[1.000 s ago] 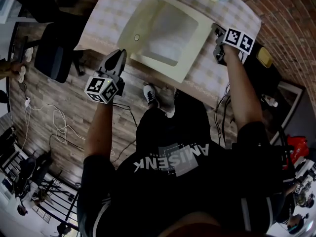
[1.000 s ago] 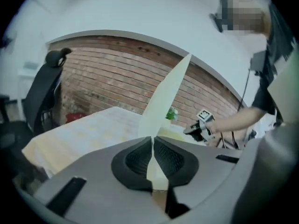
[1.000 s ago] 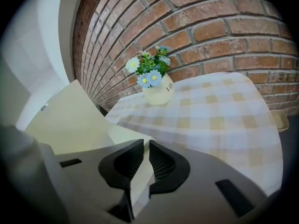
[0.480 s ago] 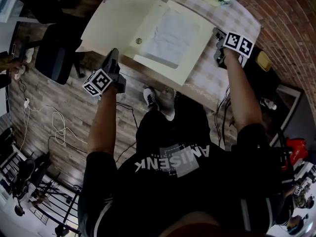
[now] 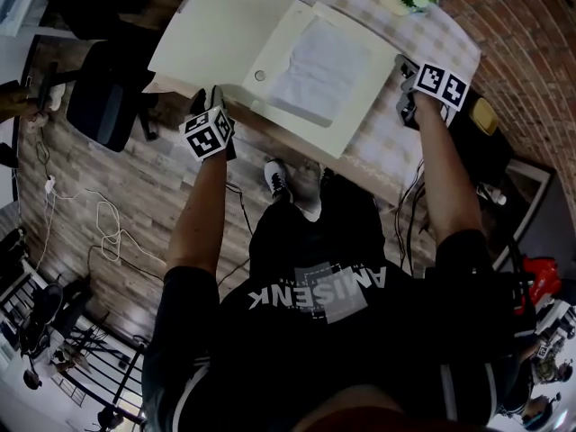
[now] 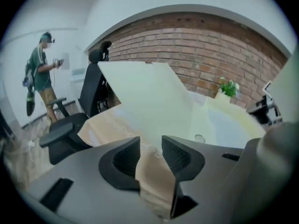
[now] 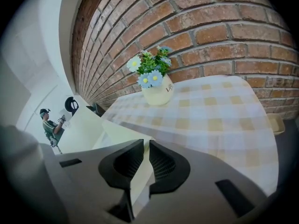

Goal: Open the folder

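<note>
Folder (image 5: 225, 34) open, long axis left-right; left hand-held gripper (image 6: 150, 146) just opening, empty; right hand-held gripper (image 7: 145, 154) pinching its edge.

A brick wall (image 5: 531, 52) is seen on the right. A wood-plank floor (image 5: 135, 196) is strewn with cables (image 5: 108, 228), and a black office chair (image 5: 103, 97) is placed far left.

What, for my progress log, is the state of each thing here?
folder: open, cover swung over to the left
left gripper: claw has just been opening, nothing in it
right gripper: claw closed to a slit, at the folder's corner
flower pot: upright
</note>
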`<action>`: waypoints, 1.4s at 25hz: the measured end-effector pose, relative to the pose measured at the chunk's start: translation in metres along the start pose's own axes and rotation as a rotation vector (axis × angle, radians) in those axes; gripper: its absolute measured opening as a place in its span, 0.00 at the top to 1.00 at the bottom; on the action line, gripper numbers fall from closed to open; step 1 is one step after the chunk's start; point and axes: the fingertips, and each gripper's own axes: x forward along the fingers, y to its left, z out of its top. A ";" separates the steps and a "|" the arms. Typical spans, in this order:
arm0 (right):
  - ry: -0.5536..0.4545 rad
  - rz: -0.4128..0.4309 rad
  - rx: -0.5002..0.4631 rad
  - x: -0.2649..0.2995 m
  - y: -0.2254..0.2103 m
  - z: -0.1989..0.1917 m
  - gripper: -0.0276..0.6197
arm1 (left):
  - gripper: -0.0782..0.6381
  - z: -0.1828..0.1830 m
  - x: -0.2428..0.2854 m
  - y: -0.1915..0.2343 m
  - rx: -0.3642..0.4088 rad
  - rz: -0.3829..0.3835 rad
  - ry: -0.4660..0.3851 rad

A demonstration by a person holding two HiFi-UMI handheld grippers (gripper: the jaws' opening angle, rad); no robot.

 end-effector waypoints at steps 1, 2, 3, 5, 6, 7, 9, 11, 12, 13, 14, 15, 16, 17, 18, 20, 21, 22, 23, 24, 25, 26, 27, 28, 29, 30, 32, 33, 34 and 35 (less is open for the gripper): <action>0.000 0.000 -0.002 0.000 0.000 0.000 0.85 | 0.67 0.000 0.000 0.003 0.075 0.043 0.007; -0.001 0.000 -0.003 0.000 0.000 0.000 0.85 | 0.61 0.000 0.001 0.007 0.152 0.088 0.014; -0.001 0.000 -0.003 0.000 0.000 0.000 0.85 | 0.54 0.000 0.001 0.011 0.230 0.133 0.021; -0.001 0.001 -0.003 0.000 0.001 0.000 0.85 | 0.42 0.001 0.004 0.017 0.396 0.212 0.029; -0.001 0.002 -0.002 0.000 0.001 0.000 0.85 | 0.40 0.003 0.006 0.017 0.482 0.239 0.030; -0.001 0.002 -0.001 0.000 0.000 0.000 0.85 | 0.40 0.004 0.008 0.016 0.563 0.255 0.031; -0.001 0.003 0.001 0.001 0.000 0.000 0.85 | 0.41 0.004 0.012 0.010 0.683 0.249 0.036; 0.000 0.004 0.004 0.000 0.000 0.000 0.85 | 0.49 0.000 0.015 0.004 0.718 0.189 0.046; 0.000 0.005 0.005 0.000 0.001 0.000 0.85 | 0.54 -0.003 0.016 0.002 0.724 0.152 0.049; 0.000 0.005 0.006 0.000 0.001 0.000 0.85 | 0.57 -0.005 0.017 -0.001 0.741 0.121 0.050; 0.000 0.006 0.007 0.000 0.001 0.000 0.85 | 0.59 -0.006 0.017 -0.003 0.776 0.099 0.050; 0.000 0.008 0.010 0.000 0.001 0.000 0.85 | 0.60 -0.007 0.018 -0.006 0.822 0.083 0.051; 0.000 0.009 0.014 0.000 0.000 0.000 0.85 | 0.62 -0.009 0.019 -0.009 0.865 0.066 0.058; 0.000 0.010 0.017 0.000 0.000 0.000 0.85 | 0.65 -0.012 0.021 -0.011 0.888 0.042 0.071; 0.001 0.010 0.018 0.000 0.000 0.000 0.85 | 0.70 -0.016 0.023 -0.014 0.889 0.011 0.088; 0.002 0.007 0.015 0.000 0.001 0.000 0.85 | 0.75 -0.022 0.026 -0.015 0.862 -0.048 0.118; 0.003 0.005 0.015 -0.001 0.001 0.000 0.85 | 0.76 -0.023 0.026 -0.015 0.857 -0.071 0.128; 0.003 0.004 0.016 -0.001 0.001 0.000 0.85 | 0.78 -0.025 0.027 -0.016 0.862 -0.091 0.137; 0.004 0.003 0.019 0.000 0.001 0.000 0.85 | 0.79 -0.027 0.028 -0.016 0.871 -0.110 0.147; 0.005 0.002 0.021 0.000 0.001 0.000 0.85 | 0.80 -0.029 0.029 -0.017 0.870 -0.130 0.160; 0.007 0.000 0.023 0.000 0.000 -0.001 0.85 | 0.82 -0.031 0.030 -0.018 0.854 -0.152 0.174; 0.008 -0.002 0.023 -0.001 0.000 -0.001 0.85 | 0.84 -0.032 0.030 -0.020 0.829 -0.174 0.187; 0.008 -0.004 0.023 -0.001 -0.001 0.000 0.85 | 0.85 -0.033 0.030 -0.021 0.803 -0.192 0.194; 0.006 -0.006 0.024 0.000 -0.001 0.000 0.85 | 0.86 -0.033 0.031 -0.021 0.782 -0.206 0.197; 0.003 -0.008 0.025 0.000 -0.001 0.000 0.85 | 0.86 -0.033 0.031 -0.021 0.765 -0.216 0.196; 0.000 -0.011 0.026 0.000 -0.001 0.000 0.85 | 0.86 -0.033 0.030 -0.020 0.750 -0.223 0.195; -0.008 -0.023 0.020 -0.001 -0.001 -0.001 0.85 | 0.86 -0.034 0.030 -0.020 0.719 -0.238 0.192; -0.012 -0.032 0.013 -0.002 -0.001 -0.001 0.85 | 0.86 -0.034 0.030 -0.020 0.701 -0.245 0.192; -0.015 -0.042 0.005 -0.002 -0.002 -0.001 0.85 | 0.86 -0.034 0.030 -0.020 0.675 -0.252 0.195; -0.017 -0.049 0.000 -0.002 -0.001 -0.001 0.85 | 0.86 -0.033 0.030 -0.020 0.641 -0.259 0.202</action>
